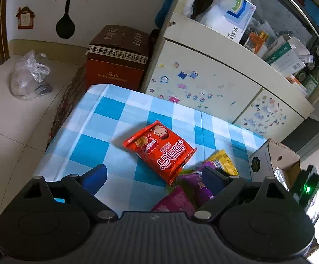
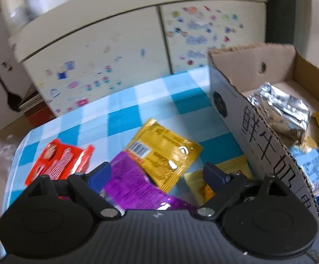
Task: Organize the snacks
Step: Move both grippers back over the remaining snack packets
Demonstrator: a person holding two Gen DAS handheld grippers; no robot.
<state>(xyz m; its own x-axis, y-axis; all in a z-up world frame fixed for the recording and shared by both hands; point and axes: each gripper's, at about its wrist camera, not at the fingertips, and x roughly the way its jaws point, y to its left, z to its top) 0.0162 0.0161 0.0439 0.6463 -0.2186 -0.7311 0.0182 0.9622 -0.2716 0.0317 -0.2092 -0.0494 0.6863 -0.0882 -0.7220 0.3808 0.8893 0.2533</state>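
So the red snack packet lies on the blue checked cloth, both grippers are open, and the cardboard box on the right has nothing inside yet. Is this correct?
Not fully. The cardboard box is not bare inside: the right wrist view shows a silver packet and other packets in it. The red snack packet does lie on the checked cloth, and both grippers are open.

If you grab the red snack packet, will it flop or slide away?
The red snack packet looks puffy and crinkly, so it would probably bend somewhat and feel light. Its shiny wrapper, lying flat on the checked tablecloth, might slide if pushed, but likely won't roll.
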